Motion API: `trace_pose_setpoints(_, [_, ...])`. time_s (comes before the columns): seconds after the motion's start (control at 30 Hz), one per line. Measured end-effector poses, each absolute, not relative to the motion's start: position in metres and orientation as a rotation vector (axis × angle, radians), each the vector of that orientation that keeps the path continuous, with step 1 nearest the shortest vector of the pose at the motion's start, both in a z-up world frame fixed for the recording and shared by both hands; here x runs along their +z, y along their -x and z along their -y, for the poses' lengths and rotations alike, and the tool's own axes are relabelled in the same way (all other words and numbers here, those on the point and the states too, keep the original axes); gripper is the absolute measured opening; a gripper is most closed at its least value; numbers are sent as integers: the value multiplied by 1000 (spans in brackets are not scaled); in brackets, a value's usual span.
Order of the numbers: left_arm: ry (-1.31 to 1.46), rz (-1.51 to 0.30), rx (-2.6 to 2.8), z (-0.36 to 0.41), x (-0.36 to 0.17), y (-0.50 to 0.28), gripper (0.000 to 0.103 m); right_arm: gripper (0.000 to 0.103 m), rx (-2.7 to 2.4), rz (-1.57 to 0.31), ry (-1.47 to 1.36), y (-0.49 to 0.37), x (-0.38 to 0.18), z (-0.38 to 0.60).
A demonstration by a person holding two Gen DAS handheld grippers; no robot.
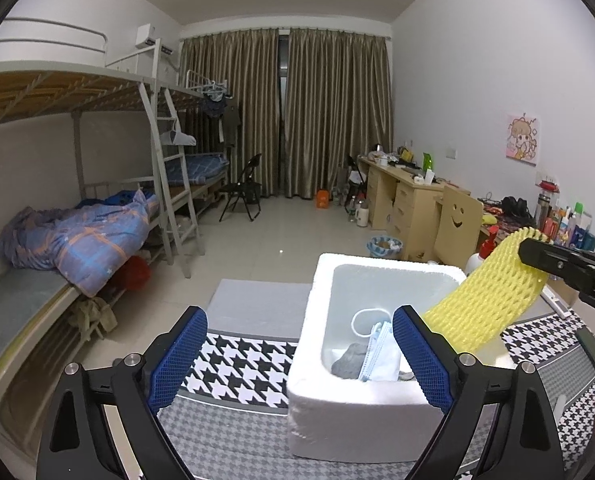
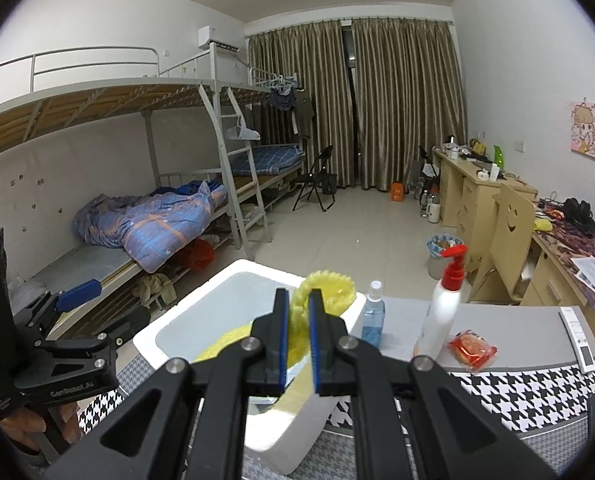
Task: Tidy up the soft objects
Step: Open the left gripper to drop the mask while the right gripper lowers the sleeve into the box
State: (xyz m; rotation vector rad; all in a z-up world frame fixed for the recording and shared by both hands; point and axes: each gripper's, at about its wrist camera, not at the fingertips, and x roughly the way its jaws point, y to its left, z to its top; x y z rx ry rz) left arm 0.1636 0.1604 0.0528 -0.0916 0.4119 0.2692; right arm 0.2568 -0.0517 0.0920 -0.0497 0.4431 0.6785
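Left wrist view first: we take the white foam box [image 1: 377,396] as our landmark, sitting on a houndstooth cloth [image 1: 241,372] that covers the table. Behind the box lies a grey mat [image 1: 257,304].

Inside the box, on its floor, we see a blue face mask [image 1: 381,354] with its white ear loop, and beside it a dark grey soft item [image 1: 349,362] that we cannot identify.

Our left gripper [image 1: 297,360] hangs in front of the box with its blue-padded fingers [image 1: 179,354] wide apart, holding nothing; one finger is off the box's left side, the other overlaps its interior in the picture.

Above the box's right rim, a yellow foam net [image 1: 485,300] slants down toward the inside, its lower end hidden behind our left gripper's right finger. Its upper end is pinched by our right gripper [image 1: 537,258].

Right wrist view: our right gripper's fingers [image 2: 283,340] are closed tightly on the net [image 2: 329,288], which bunches between the pads, sticks out beyond the fingertips over the box's far rim, and trails down into the box [image 2: 169,328].

Right of the box stand a blue spray bottle [image 2: 373,316] and a white pump bottle [image 2: 443,308] with a red head, then a red packet [image 2: 471,348] lying flat.
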Motion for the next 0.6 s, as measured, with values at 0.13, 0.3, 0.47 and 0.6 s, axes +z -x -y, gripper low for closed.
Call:
trace_pose_setpoints(0.13, [96, -411, 278, -165, 52, -160, 95, 12, 695, -459, 51, -258, 89, 44])
trace_pose_setpoints(0.3, [94, -410, 285, -169, 50, -155, 95, 12, 708, -479, 67, -260, 87, 32])
trace_pose_setpoints(0.47, [100, -409, 289, -173, 48, -150, 95, 12, 721, -495, 81, -260, 83, 20])
trace_pose_setpoints(0.6, [100, -411, 288, -174, 46, -148, 95, 12, 730, -509, 88, -261, 82, 12])
